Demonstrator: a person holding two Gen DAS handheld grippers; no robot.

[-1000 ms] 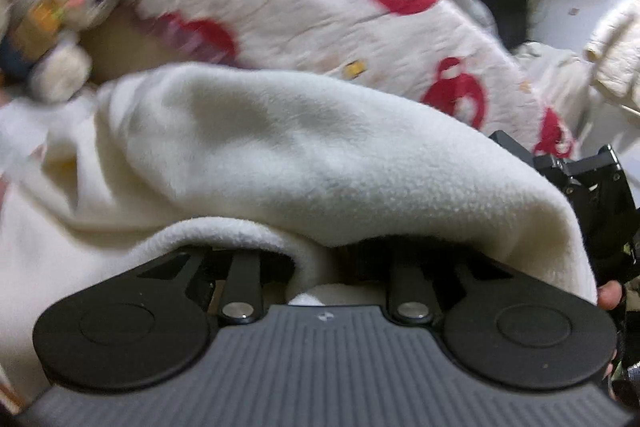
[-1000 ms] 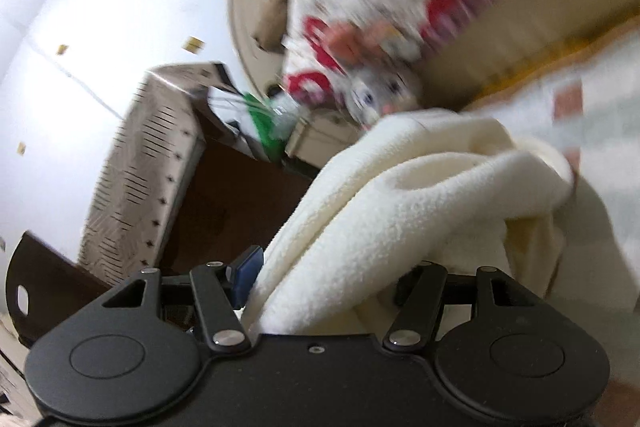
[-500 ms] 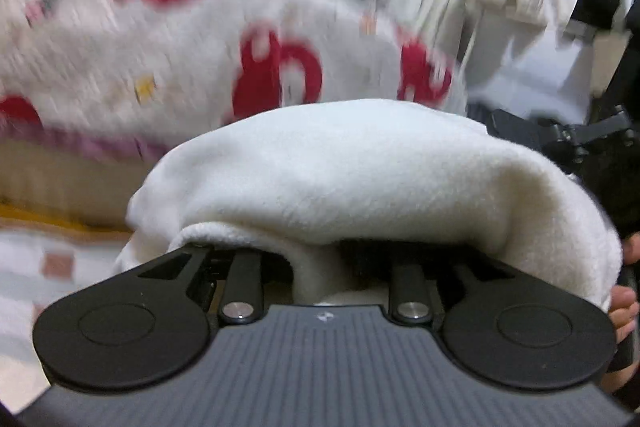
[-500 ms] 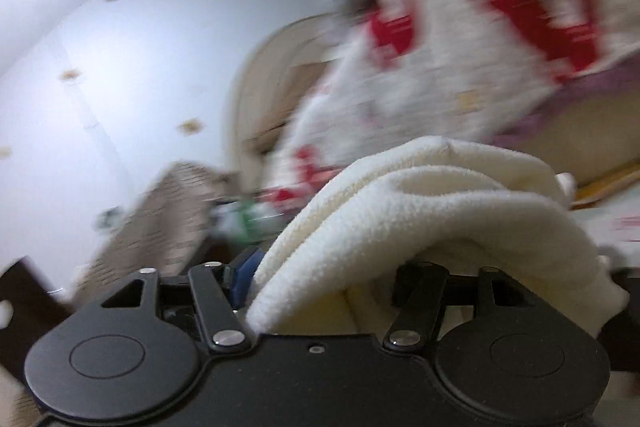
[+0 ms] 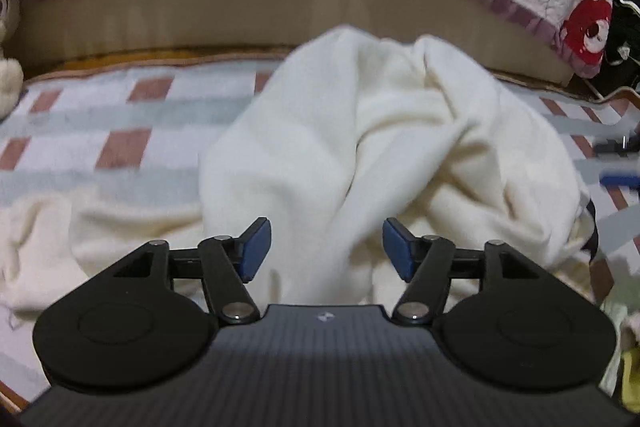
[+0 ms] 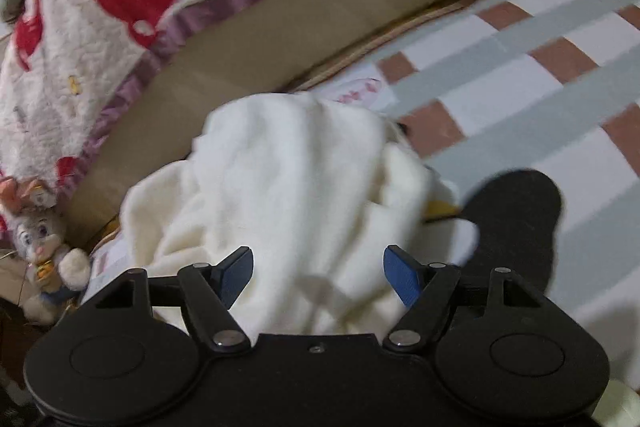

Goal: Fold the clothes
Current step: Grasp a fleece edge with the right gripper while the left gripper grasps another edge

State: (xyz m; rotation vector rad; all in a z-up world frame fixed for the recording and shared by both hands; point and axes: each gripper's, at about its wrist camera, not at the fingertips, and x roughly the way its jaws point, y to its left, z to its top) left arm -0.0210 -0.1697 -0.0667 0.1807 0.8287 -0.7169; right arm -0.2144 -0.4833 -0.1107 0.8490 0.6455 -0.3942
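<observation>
While both tools gape | fleece garment (image 5: pixel 380 131) heaped | plush rabbit (image 6: pixel 40 239) beside

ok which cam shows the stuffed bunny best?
The right wrist view: the stuffed bunny sits whole at lower left, face and paw visible, beside the bed base. The left wrist view catches only a cropped, blurry sliver of it at the left edge.
</observation>
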